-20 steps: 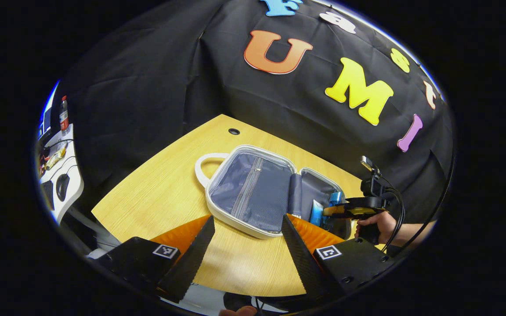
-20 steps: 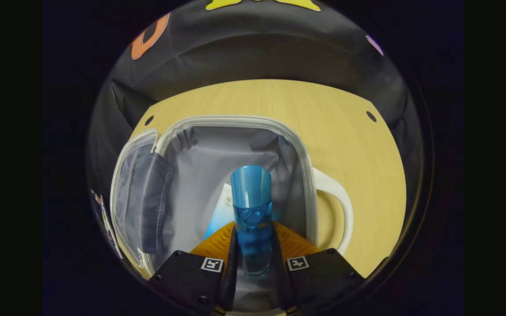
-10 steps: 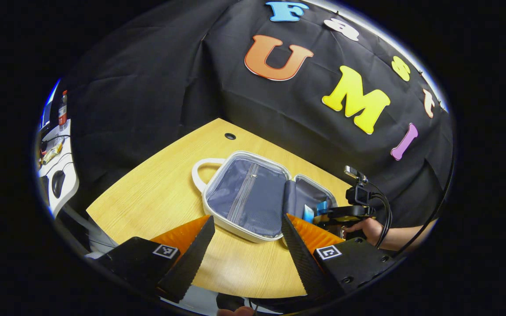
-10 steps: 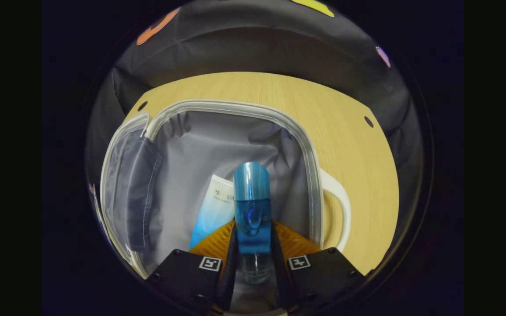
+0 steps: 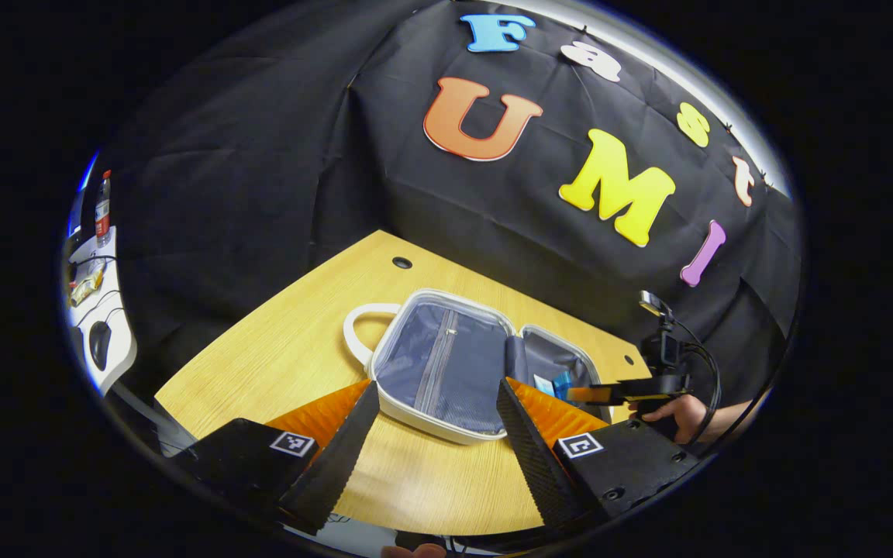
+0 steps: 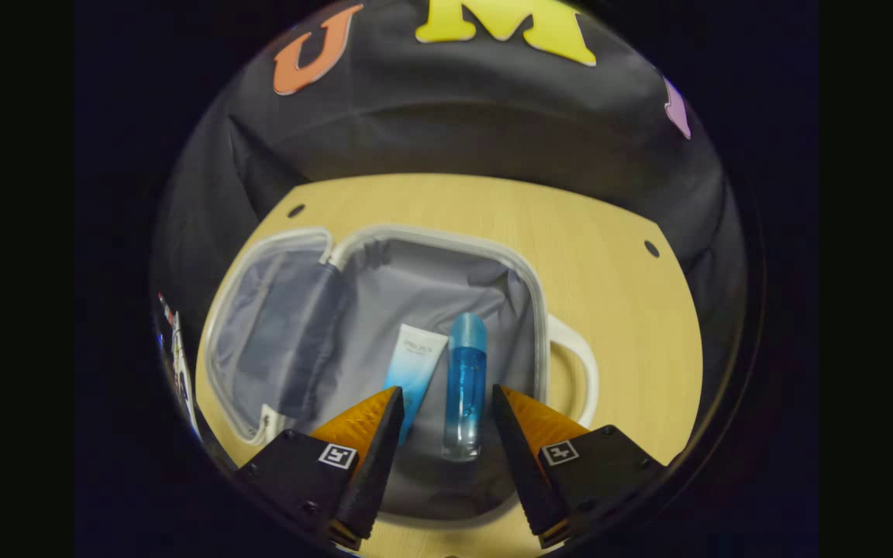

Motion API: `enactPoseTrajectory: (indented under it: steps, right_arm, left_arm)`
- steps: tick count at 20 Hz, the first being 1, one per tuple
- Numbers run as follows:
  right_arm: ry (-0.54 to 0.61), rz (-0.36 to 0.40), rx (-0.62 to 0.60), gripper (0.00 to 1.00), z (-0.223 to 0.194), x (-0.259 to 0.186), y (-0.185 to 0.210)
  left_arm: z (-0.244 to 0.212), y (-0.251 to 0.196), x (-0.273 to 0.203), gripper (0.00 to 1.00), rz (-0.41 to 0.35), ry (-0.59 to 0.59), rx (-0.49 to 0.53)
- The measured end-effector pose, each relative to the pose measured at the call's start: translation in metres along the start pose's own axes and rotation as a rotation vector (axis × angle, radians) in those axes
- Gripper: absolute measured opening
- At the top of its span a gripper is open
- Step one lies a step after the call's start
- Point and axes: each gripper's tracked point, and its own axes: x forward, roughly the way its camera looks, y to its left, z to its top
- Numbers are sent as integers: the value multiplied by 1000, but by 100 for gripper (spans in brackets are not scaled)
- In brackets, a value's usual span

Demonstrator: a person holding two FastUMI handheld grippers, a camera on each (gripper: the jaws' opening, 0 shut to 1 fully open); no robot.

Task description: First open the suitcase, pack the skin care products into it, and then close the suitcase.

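Lid flap lies nearer the left gripper point(image 5: 435, 434) — closing comes next.
Both products sit inside the suitcase point(image 6: 431, 242); the blue bottle point(image 6: 465, 387) lies lengthwise between the right gripper's point(image 6: 440, 415) released fingers — left fingers spread, empty.

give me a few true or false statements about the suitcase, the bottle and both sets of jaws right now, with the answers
1. The suitcase lies open on the table. True.
2. The right gripper has its jaws clamped on the blue bottle. False: the jaws are apart and the bottle lies free inside the suitcase.
3. A white-and-blue tube lies beside the blue bottle in the same compartment. True.
4. The left gripper holds the tube. False: its jaws are open and hold nothing.
5. The blue bottle stands on the table outside the suitcase. False: it lies on the grey lining inside.
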Motion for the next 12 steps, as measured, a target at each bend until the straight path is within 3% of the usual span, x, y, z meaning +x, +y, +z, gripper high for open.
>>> enactPoseTrajectory:
  steps: [2,4,6,8,10,12]
  right_arm:
    - [-54,110,4,75,12,-39,18]
    - [-133,162,-39,81,25,-81,21]
    - [-213,198,-98,78,35,-122,24]
    - [-263,242,-169,81,36,-152,25]
    - [-208,347,-196,81,18,-177,31]
    - [-162,361,-156,81,11,-188,16]
  left_arm:
    - [5,20,13,98,-8,-27,-29]
    - [7,40,31,98,-29,-40,-89]
    - [9,65,54,98,-31,-40,-150]
    - [7,73,79,98,-108,-34,-216]
    - [4,89,107,98,-127,4,-277]
    - [-7,118,141,98,-69,47,-325]
